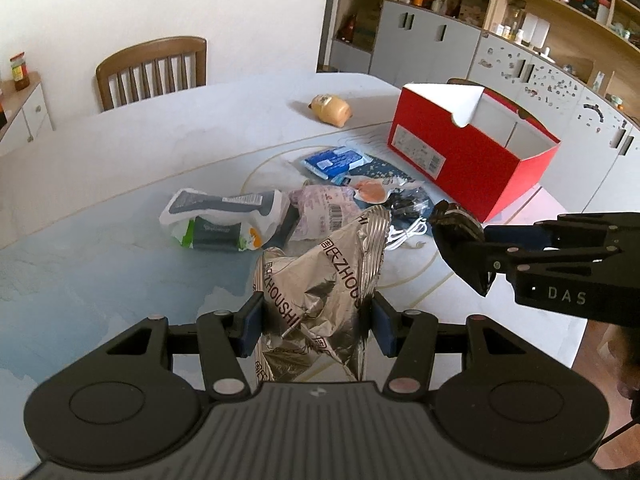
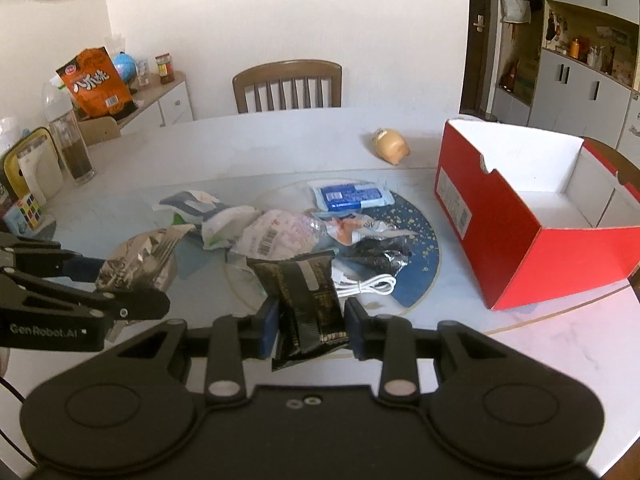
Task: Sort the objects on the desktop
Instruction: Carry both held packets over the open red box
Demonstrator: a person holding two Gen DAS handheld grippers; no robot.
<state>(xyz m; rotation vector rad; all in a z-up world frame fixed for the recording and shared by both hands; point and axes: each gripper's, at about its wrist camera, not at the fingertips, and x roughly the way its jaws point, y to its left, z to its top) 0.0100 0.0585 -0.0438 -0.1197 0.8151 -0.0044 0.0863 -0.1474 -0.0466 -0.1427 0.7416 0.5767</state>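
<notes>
My left gripper (image 1: 316,322) is shut on a crumpled silver foil bag (image 1: 320,280) and holds it above the table; it also shows at the left of the right wrist view (image 2: 136,264). My right gripper (image 2: 310,326) is shut on a black snack packet (image 2: 308,300), seen from the side in the left wrist view (image 1: 460,246). An open red box (image 2: 520,248) with a white, empty inside stands at the right. A pile of wrappers lies mid-table: a blue packet (image 2: 350,196), a white-green bag (image 1: 224,220), a pink-white bag (image 2: 276,236), a black wrapper (image 2: 380,256) and a white cable (image 2: 368,286).
A tan pig-shaped toy (image 2: 390,146) lies at the far side of the table (image 2: 248,148). A wooden chair (image 2: 288,86) stands behind it. A glass (image 2: 76,148), a puzzle cube (image 2: 26,216) and a yellow-rimmed device (image 2: 30,168) stand at the left edge. Cabinets line the right.
</notes>
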